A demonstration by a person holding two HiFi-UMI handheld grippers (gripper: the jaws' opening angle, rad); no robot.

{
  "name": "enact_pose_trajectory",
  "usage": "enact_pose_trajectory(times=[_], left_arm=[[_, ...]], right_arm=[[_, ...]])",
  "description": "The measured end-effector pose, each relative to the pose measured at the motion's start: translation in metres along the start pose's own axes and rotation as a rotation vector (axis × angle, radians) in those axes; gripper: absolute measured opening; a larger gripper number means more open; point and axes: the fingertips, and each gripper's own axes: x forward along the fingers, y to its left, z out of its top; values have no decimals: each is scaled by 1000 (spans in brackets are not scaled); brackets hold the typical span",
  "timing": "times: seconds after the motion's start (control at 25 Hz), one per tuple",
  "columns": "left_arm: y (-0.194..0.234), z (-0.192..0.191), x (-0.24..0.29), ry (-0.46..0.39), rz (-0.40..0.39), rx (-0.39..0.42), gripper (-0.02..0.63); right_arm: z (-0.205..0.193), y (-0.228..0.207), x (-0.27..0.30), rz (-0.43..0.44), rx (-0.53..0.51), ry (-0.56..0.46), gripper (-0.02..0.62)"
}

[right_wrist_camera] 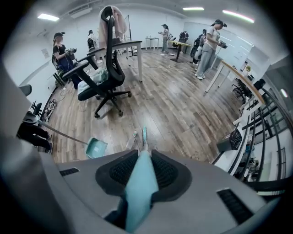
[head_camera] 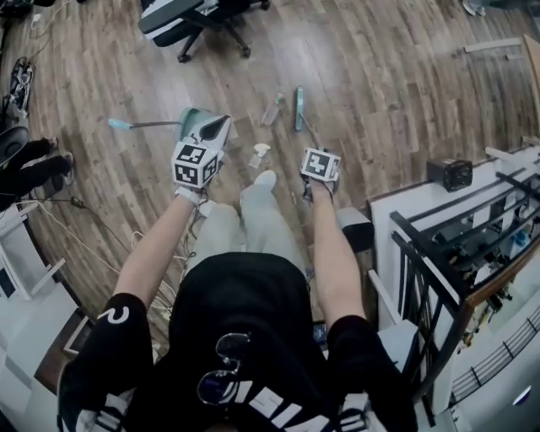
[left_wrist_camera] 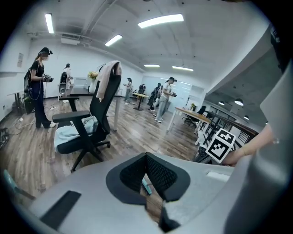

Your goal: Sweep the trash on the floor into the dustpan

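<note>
A teal dustpan [head_camera: 192, 121] lies on the wood floor, its long handle [head_camera: 139, 125] running left. My left gripper [head_camera: 215, 128] hovers over the pan's right edge; its jaws meet at the tips with nothing between them [left_wrist_camera: 146, 156]. My right gripper [head_camera: 315, 148] is shut on the teal broom handle [right_wrist_camera: 139, 187]. The broom head [head_camera: 298, 108] rests on the floor ahead, also seen as broom head [right_wrist_camera: 144, 135]. A clear plastic bottle [head_camera: 272, 110] lies just left of it, and a small white scrap [head_camera: 259, 154] sits nearer my feet. The dustpan [right_wrist_camera: 96, 147] shows left of the broom.
A black office chair [head_camera: 194, 21] stands beyond the dustpan. A white bench and black rack [head_camera: 456, 219] fill the right side. Cables [head_camera: 93, 228] trail on the left. Someone's dark shoes [head_camera: 25, 160] sit at the left edge. Several people stand far back.
</note>
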Motion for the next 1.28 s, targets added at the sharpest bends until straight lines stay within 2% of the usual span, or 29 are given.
enact_pose_trajectory(times=[0.28, 0.72, 1.04, 1.28], left_arm=[[18, -19, -3, 12, 43, -31, -2], [57, -38, -30, -7, 116, -97, -3], [78, -62, -70, -26, 144, -127, -2], [105, -89, -114, -34, 156, -148, -3]], right_arm=[[2, 26, 18, 39, -23, 16, 84], [-3, 75, 14, 68, -179, 9, 84], [-20, 116, 7, 72, -275, -11, 84], [-46, 163, -2, 89, -346, -17, 84]])
